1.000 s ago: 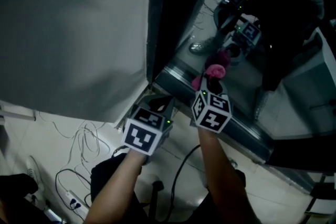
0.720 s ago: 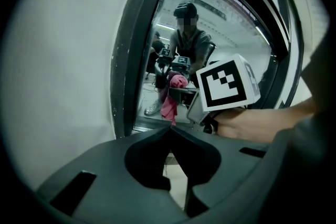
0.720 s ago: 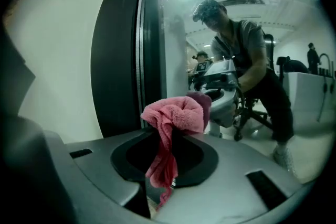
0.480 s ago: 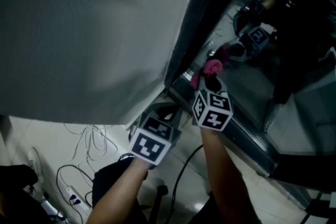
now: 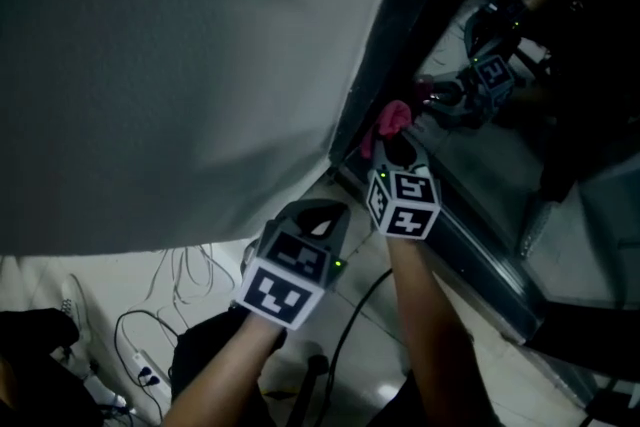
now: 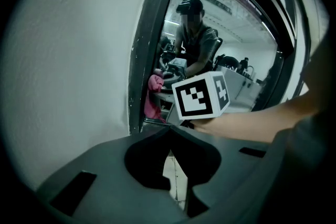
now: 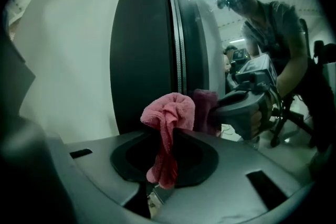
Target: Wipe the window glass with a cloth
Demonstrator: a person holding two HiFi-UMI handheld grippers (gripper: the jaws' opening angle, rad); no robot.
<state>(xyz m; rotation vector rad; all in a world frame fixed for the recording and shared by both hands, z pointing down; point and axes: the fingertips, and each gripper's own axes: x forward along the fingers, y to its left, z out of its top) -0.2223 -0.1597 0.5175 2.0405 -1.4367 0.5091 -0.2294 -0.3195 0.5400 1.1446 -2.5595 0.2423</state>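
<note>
A bunched pink cloth (image 7: pixel 169 113) is pinched in my right gripper (image 7: pixel 167 132), which is shut on it and held against the lower left corner of the window glass (image 7: pixel 252 34). The head view shows the same cloth (image 5: pixel 392 118) at the tip of the right gripper (image 5: pixel 394 143), beside the dark window frame (image 5: pixel 385 55). My left gripper (image 5: pixel 318 211) hangs lower and to the left, near the white wall (image 5: pixel 180 65), shut with nothing in it. From the left gripper view the jaws (image 6: pixel 169 129) meet, with the cloth (image 6: pixel 154 99) beyond them.
The glass mirrors the person, the gripper and the cloth (image 7: pixel 207 107). A metal sill (image 5: pixel 480 260) runs below the window. White cables (image 5: pixel 175 270) and a power strip (image 5: pixel 105 395) lie on the tiled floor, with a black cable (image 5: pixel 345 330) under my arms.
The right gripper has carried the cloth up and left along the glass toward the frame's corner. The left gripper has stayed shut and dropped slightly lower.
</note>
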